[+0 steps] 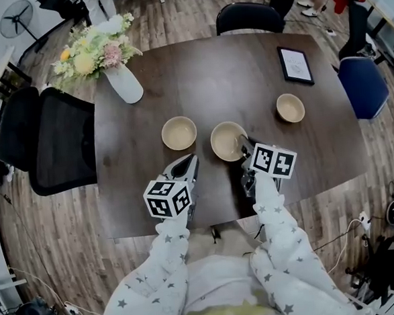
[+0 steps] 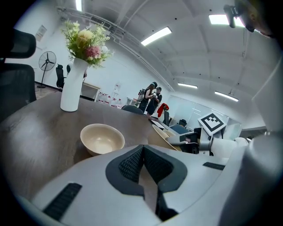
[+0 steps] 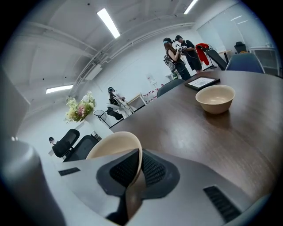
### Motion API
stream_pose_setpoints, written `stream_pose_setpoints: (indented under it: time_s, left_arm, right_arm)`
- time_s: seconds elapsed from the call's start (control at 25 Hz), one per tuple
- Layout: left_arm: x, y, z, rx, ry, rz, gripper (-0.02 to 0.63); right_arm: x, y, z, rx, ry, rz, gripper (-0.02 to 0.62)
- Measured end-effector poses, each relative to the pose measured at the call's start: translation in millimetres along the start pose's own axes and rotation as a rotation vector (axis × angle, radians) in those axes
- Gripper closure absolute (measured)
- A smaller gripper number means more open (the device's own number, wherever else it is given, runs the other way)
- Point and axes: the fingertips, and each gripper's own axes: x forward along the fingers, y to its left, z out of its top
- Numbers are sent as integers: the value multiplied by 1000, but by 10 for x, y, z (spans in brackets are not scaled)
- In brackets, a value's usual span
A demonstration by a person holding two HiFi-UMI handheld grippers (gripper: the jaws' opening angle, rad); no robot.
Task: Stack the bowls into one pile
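Cream against the dark wooden table (image 1: 204, 65), the middle bowl (image 1: 225, 139) sits toward the table's 6 o'clock edge, its 4 o'clock rim clamped between the pads of the right gripper (image 3: 139, 164). The left gripper (image 2: 144, 152), jaws pressed together on nothing, hovers at that bowl's 8 o'clock. A second bowl (image 1: 179, 132) stands apart at its 9 o'clock and a third bowl (image 1: 290, 107) at its 2 o'clock; farther off, a vase of flowers (image 1: 126, 84) stands at 10 o'clock and a frame (image 1: 295, 64) lies at 1 o'clock.
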Motion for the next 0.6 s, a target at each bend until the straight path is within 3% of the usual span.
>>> stream_pose_setpoints:
  time_s: [0.6]
  left_arm:
    - [-321, 573, 228, -26, -46, 53, 581]
  right_arm:
    - [364, 578, 122, -7, -84, 18, 563]
